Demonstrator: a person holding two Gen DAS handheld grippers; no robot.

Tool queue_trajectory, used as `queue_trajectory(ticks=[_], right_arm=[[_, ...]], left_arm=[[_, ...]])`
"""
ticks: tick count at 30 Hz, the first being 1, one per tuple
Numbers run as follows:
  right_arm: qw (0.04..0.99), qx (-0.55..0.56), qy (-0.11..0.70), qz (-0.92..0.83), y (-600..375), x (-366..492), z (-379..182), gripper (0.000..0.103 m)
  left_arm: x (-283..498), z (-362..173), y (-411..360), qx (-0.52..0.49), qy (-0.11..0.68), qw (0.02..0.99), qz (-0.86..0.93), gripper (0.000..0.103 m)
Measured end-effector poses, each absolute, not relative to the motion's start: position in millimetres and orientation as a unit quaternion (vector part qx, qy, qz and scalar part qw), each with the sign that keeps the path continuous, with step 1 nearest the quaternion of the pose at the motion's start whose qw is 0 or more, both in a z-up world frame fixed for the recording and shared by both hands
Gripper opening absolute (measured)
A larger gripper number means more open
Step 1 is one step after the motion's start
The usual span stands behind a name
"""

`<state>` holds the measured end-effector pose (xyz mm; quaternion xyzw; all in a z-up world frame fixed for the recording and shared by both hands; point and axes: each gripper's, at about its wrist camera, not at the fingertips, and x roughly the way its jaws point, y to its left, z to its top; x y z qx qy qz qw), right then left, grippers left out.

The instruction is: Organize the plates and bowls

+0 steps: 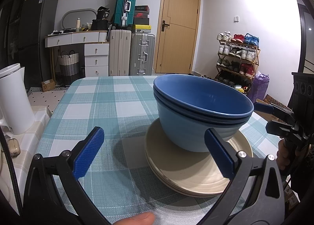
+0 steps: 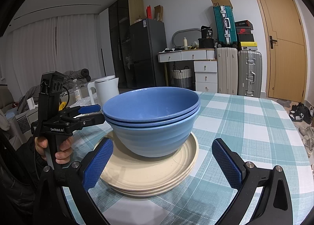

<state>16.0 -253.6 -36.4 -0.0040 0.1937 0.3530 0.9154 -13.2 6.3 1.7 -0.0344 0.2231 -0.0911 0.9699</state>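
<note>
Blue round bowls (image 1: 202,111) sit one inside another, and you can see three rims. The stack of bowls stands on a pile of flat cream round plates (image 1: 196,170). The plates lie on the counter, which wears a teal and white checked cloth (image 1: 102,107). The bowls do not sit in the middle of the top plate. In the right wrist view they sit toward the far side of it, so a wide bare part of the plate faces the camera.

The left tongs (image 1: 155,154) are spread wide apart. They hold nothing. Their blue bumpy pads (image 1: 88,152) point toward the dishes from near the counter's edge. One pad is over bare cloth, and the other shows in front of the bowls and plates. I cannot tell if that pad touches them. A fingertip (image 1: 137,219) peeks in at the bottom of this view.

The right tongs (image 2: 162,164) are spread wide too and hold nothing. One pad shows in front of the near plate rim, and the other is over the cloth.

In the right wrist view, a hand (image 2: 58,148) is wrapped around the black grip of the left tool, holding it upright beside the bowls. A white plastic kettle (image 2: 106,91) stands behind the bowls.
</note>
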Motion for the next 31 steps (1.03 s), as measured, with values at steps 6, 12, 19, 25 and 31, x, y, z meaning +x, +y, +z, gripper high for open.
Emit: queue_trajectory(ticks=[6, 12, 19, 25, 31], right_arm=[[0.915, -0.004, 0.194, 0.353, -253.6, 16.0, -36.4, 0.102], [0.915, -0.004, 0.194, 0.353, -253.5, 16.0, -36.4, 0.102], [0.915, -0.004, 0.194, 0.353, -253.6, 16.1, -36.4, 0.102], [0.915, -0.002, 0.195, 0.353, -254.1, 15.8, -37.5, 0.102], [0.915, -0.002, 0.195, 0.353, -254.2, 16.0, -37.3, 0.102]], left_arm=[[-13.5, 2.0, 6.5, -0.034, 0.223, 0.970, -0.091, 0.102], [-13.2, 1.8, 6.4, -0.034, 0.223, 0.970, -0.091, 0.102], [-12.8, 1.4, 5.9, -0.034, 0.224, 0.970, -0.090, 0.102], [-12.1, 0.9, 6.5, -0.034, 0.224, 0.970, -0.090, 0.102], [-11.1, 0.1, 5.6, -0.034, 0.224, 0.970, -0.090, 0.102]])
